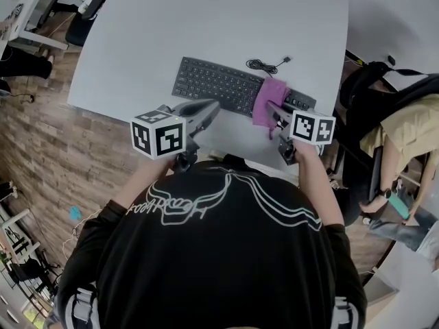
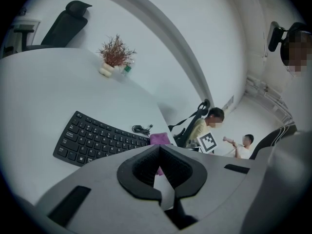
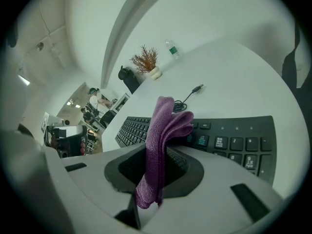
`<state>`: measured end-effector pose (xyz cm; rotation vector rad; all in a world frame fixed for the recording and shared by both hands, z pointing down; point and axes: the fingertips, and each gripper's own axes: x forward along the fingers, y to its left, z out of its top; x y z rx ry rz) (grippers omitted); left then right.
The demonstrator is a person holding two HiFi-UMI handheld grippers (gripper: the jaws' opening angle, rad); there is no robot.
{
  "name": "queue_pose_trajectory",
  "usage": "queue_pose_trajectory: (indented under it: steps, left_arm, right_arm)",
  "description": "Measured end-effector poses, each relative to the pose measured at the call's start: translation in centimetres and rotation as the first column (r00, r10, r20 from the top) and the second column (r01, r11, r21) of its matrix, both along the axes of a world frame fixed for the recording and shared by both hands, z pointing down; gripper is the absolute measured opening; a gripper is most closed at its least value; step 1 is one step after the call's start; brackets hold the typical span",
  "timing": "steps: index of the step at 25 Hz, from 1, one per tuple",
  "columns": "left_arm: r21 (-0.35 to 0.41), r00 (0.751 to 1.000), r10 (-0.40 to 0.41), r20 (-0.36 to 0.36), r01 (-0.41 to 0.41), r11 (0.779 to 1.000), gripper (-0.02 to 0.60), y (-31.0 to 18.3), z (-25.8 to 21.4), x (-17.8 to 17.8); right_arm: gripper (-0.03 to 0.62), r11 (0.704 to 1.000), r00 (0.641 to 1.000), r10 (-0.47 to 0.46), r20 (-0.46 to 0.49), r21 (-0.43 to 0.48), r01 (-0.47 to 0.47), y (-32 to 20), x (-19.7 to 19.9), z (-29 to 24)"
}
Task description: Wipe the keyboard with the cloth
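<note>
A black keyboard [image 1: 219, 84] lies on the white table [image 1: 206, 19], its right end under a purple cloth [image 1: 269, 100]. My right gripper [image 1: 276, 115] is shut on that cloth at the keyboard's right end. In the right gripper view the cloth [image 3: 163, 130] stands up from between the jaws and folds over toward the keys [image 3: 229, 143]. My left gripper [image 1: 208, 108] hovers just in front of the keyboard's middle, its jaws shut with nothing in them. In the left gripper view the keyboard [image 2: 97, 138] lies ahead to the left and the cloth [image 2: 160, 139] just past the fingertips.
The keyboard's coiled cable [image 1: 264, 66] lies behind it. A small potted plant [image 2: 116, 52] and a bottle [image 3: 171, 48] stand at the table's far side. A seated person [image 1: 405, 132] and a chair [image 1: 363, 81] are close to the table's right edge.
</note>
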<state>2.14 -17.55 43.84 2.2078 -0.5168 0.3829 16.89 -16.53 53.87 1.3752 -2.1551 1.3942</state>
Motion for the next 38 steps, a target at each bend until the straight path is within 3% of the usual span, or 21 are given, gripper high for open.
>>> queue_pose_trajectory:
  steps: [26, 38]
  left_arm:
    - [-0.009, 0.989, 0.145, -0.015, -0.145, 0.989, 0.005, 1.4, 0.4, 5.9]
    - [-0.016, 0.993, 0.116, -0.028, -0.116, 0.993, 0.005, 1.1, 0.5, 4.7]
  right_arm:
    - [0.055, 0.983, 0.981, 0.172, -0.093, -0.043, -0.177, 6.1, 11.0, 0.7]
    - [0.055, 0.987, 0.983, 0.161, -0.086, -0.002, -0.162, 5.5, 10.1, -1.4]
